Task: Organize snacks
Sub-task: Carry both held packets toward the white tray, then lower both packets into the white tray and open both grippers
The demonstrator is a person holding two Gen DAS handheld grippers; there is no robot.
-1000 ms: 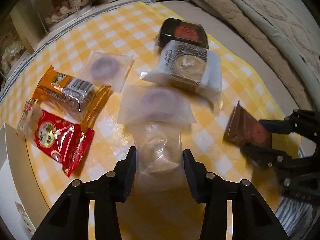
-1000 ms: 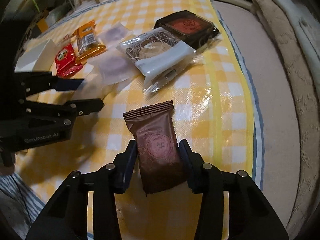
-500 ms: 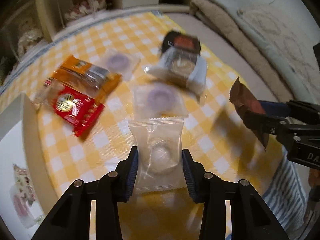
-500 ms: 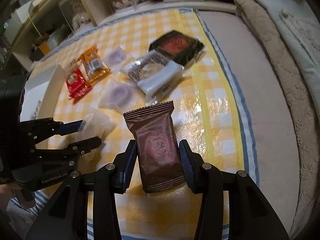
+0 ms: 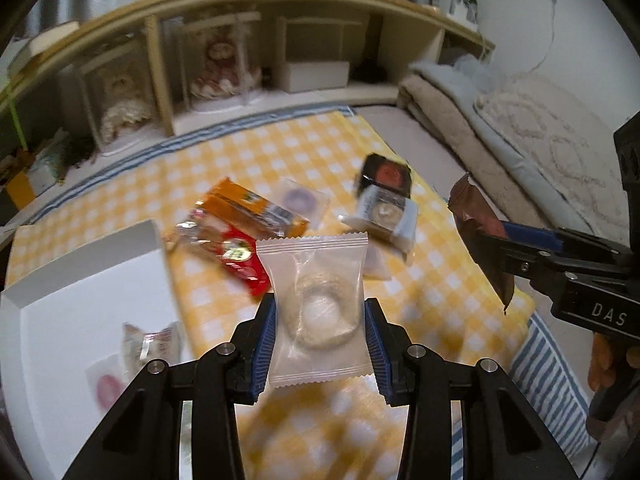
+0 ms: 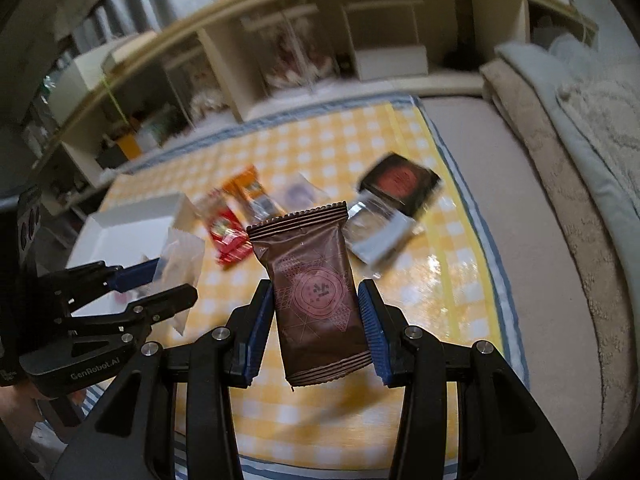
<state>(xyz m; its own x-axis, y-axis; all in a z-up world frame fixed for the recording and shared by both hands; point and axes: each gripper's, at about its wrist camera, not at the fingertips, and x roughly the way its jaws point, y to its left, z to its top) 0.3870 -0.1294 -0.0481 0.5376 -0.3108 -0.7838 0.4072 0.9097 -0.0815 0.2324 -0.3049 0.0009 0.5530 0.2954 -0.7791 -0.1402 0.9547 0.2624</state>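
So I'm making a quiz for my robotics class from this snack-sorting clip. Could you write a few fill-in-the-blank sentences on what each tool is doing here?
1. The left tool grips a ____ packet with a ring-shaped snack inside.
2. The right tool grips a ____ packet.
3. To the left on the checked cloth sits a white ____.

Missing words: clear; brown; box

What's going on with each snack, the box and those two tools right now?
left tool: shut on clear snack packet
clear snack packet: held off the cloth
right tool: shut on brown snack packet
brown snack packet: held upright, lifted
white box: open, two packets inside
red snack packet: lying on the checked cloth
orange snack packet: lying beside it
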